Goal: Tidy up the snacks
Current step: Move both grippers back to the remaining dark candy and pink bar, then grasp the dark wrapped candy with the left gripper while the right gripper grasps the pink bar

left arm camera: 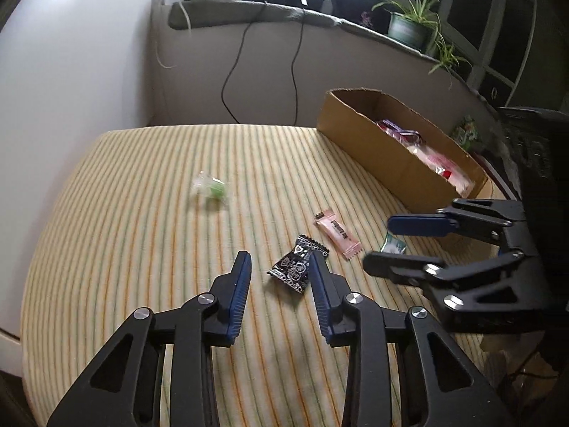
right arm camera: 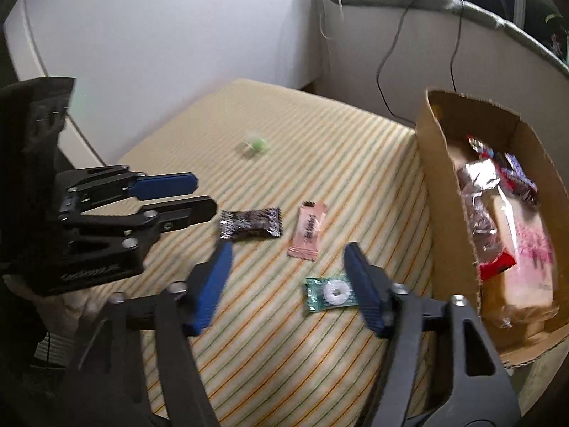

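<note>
Loose snacks lie on a striped table (left arm camera: 142, 213): a black packet (left arm camera: 293, 267) (right arm camera: 250, 224), a pink packet (left arm camera: 337, 233) (right arm camera: 308, 231), a green mint packet (left arm camera: 393, 247) (right arm camera: 329, 293) and a clear green candy (left arm camera: 209, 188) (right arm camera: 256, 146). A cardboard box (left arm camera: 362, 146) (right arm camera: 439, 185) at the right holds several snacks. My left gripper (left arm camera: 279, 259) (right arm camera: 202, 195) is open and empty, just left of the black packet. My right gripper (right arm camera: 286, 251) (left arm camera: 378, 242) is open and empty, above the mint packet, which lies by its right finger.
A grey ledge (left arm camera: 249, 10) behind the table carries cables, white boxes and a potted plant (left arm camera: 412, 21). Two black cables (left arm camera: 234, 71) hang down the wall. A white wall (left arm camera: 71, 71) bounds the left side.
</note>
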The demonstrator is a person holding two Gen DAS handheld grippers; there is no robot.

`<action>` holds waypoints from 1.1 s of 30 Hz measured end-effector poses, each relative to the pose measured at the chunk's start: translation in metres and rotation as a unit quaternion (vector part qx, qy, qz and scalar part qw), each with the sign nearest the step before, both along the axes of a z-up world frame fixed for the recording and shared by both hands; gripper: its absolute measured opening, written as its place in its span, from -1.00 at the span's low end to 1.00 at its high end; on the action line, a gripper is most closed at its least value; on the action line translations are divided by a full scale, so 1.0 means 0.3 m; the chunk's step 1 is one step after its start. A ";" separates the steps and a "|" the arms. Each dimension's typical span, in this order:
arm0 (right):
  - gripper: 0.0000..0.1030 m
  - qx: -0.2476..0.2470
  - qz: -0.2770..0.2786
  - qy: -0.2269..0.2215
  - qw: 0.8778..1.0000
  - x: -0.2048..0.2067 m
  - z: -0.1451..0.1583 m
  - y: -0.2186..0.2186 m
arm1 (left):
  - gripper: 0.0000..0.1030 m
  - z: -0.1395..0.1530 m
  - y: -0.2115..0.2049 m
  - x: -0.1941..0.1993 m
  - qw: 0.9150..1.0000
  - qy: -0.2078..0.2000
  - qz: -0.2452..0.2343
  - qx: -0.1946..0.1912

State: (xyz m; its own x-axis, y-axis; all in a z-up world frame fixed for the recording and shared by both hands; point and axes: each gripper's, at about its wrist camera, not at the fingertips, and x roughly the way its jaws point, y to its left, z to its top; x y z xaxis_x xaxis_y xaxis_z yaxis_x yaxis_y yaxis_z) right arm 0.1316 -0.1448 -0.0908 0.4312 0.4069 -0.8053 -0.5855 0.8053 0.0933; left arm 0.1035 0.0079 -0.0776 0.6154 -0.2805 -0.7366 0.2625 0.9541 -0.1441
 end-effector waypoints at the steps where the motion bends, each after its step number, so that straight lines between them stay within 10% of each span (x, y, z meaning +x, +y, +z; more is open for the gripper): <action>1: 0.02 -0.003 -0.004 0.003 1.000 0.006 -0.009 0.000 | -0.41 -0.001 -0.005 0.003 1.000 0.001 -0.004 0.001; 28: -0.16 -0.076 0.003 -0.014 0.997 0.101 -0.089 0.128 | -0.58 -0.083 -0.051 0.051 0.997 0.014 -0.017 0.071; 33: -0.60 -0.086 0.020 -0.020 0.996 0.100 -0.088 0.155 | -0.58 -0.080 -0.026 0.056 0.998 0.013 -0.004 0.068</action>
State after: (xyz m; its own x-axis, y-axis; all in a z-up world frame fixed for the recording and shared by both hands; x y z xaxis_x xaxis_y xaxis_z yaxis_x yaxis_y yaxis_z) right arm 0.1616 -0.0984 -0.1172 0.4499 0.2824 -0.8473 -0.6179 0.7834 -0.0669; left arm 0.1202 0.0001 -0.1016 0.5941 -0.1825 -0.7834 0.2685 0.9630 -0.0207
